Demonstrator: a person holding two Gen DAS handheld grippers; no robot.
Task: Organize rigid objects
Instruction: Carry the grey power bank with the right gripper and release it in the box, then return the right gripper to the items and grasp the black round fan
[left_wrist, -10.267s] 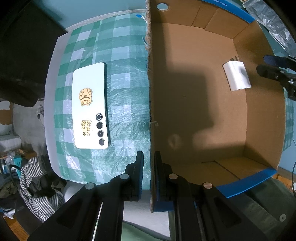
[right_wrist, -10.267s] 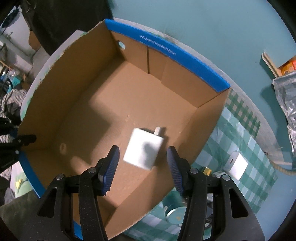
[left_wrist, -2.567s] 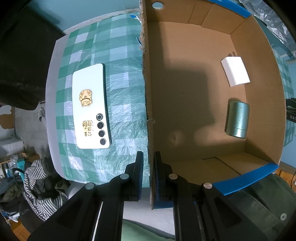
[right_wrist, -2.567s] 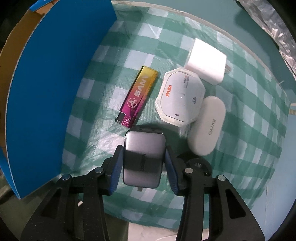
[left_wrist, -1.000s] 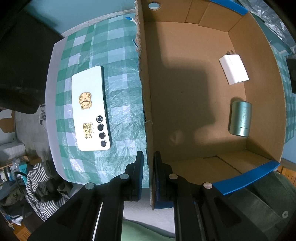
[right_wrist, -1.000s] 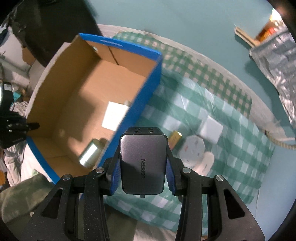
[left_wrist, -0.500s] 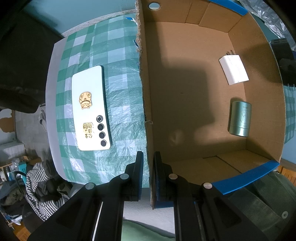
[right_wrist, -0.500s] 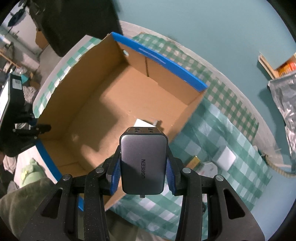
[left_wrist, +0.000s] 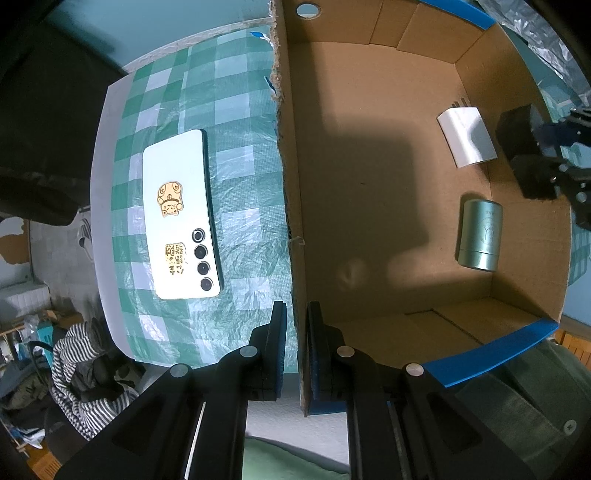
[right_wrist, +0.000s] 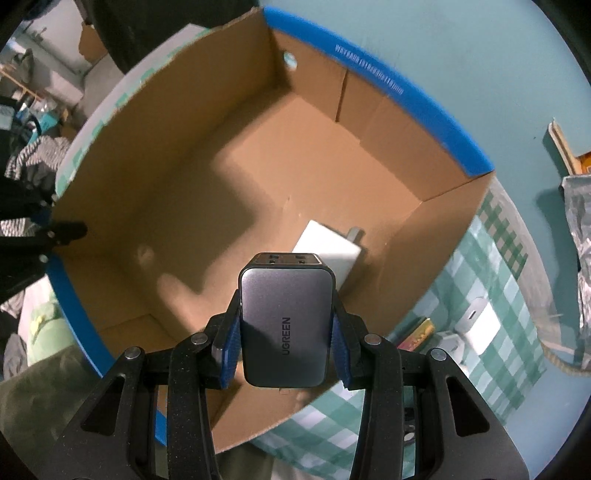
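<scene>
Between the blue pads of the right gripper (right_wrist: 284, 341) sits a grey UGREEN charger (right_wrist: 286, 326), clamped on both long sides with its port end pointing away from the camera; the jaws stand only as wide as the charger's body. It hangs over the near right part of an open cardboard box (right_wrist: 207, 177), above the box's floor and close to the right wall. Directly beyond it, on the floor, lies a white plug adapter (right_wrist: 327, 251) with its prongs toward the far side. Outside the box to the right, on the green checked tablecloth (right_wrist: 491, 280), lie a second white charger (right_wrist: 478, 325) and, nearer the box, a yellow-and-pink lighter (right_wrist: 415, 332), partly hidden by the gripper. From the left wrist view, the left gripper (left_wrist: 296, 350) is closed tight on the box's near left wall (left_wrist: 291, 206), one pad on each face of the cardboard. That view also shows a pale green cylindrical tin (left_wrist: 479, 236) lying on its side on the box floor near the right wall, just on the near side of the white adapter, with the right gripper and its dark charger above the right wall. Left of the box a white smartphone (left_wrist: 181, 214) lies face down on the cloth, stickers on its back.
</scene>
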